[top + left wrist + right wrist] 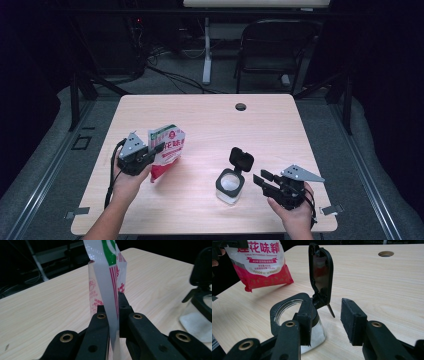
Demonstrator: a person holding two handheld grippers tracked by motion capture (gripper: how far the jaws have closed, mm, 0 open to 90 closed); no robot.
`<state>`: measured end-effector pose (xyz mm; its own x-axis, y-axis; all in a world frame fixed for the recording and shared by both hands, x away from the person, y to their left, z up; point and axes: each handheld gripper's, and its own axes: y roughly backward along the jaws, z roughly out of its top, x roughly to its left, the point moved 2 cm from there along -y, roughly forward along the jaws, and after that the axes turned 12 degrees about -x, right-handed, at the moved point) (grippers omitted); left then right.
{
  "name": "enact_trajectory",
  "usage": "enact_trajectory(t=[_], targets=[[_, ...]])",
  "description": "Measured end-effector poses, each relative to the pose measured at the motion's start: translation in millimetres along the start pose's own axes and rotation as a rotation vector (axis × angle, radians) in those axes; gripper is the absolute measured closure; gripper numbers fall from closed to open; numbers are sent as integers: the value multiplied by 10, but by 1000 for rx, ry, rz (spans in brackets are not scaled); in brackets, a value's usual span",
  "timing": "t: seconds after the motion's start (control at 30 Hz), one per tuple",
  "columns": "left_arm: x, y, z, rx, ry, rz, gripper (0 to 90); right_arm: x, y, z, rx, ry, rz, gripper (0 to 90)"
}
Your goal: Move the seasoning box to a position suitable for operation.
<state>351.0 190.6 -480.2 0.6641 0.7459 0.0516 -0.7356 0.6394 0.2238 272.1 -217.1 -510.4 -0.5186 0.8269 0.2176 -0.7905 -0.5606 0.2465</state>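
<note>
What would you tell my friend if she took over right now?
Left gripper: shut on the bag's top edge, holding it up; whether its bottom touches the table I can't tell.
Right gripper: open, nothing held, its fingers just beside the jar.
The jar stands on the table near the right gripper, its black flip lid up, so the mouth is open.
Done: bag picked up, jar opened.
Left, probably: bring the bag over the jar and pour. Steadying the jar with the right gripper may help.
</note>
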Motion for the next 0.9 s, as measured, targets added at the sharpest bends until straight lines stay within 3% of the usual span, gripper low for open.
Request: enact_trajectory(t=[0.2,0.3,0.4,0.43,0.57,0.67,0.7,0.9], targets=[[-192,-29,67,-10,-14,-71,900,11,4,5,-5,0,4,618],[-370,-69,98,-6,-32,-132,900,32,-7,-4,-4,3,8,618],[-437,-80,110,-12,-36,-153,900,54,-10,-4,-10,9,15,618],[-511,-83,126,-19,-39,-182,900,67,-2,5,-10,20,19,615],[-620,-91,147,-34,-45,-223,900,82,13,24,-24,25,25,613],[-663,-98,139,-32,-54,-245,900,94,19,31,-41,31,27,618],[-675,-108,108,-22,-51,-255,900,142,48,58,-94,50,53,613],[-644,-78,45,-23,-25,-261,900,279,27,107,-105,107,93,606]])
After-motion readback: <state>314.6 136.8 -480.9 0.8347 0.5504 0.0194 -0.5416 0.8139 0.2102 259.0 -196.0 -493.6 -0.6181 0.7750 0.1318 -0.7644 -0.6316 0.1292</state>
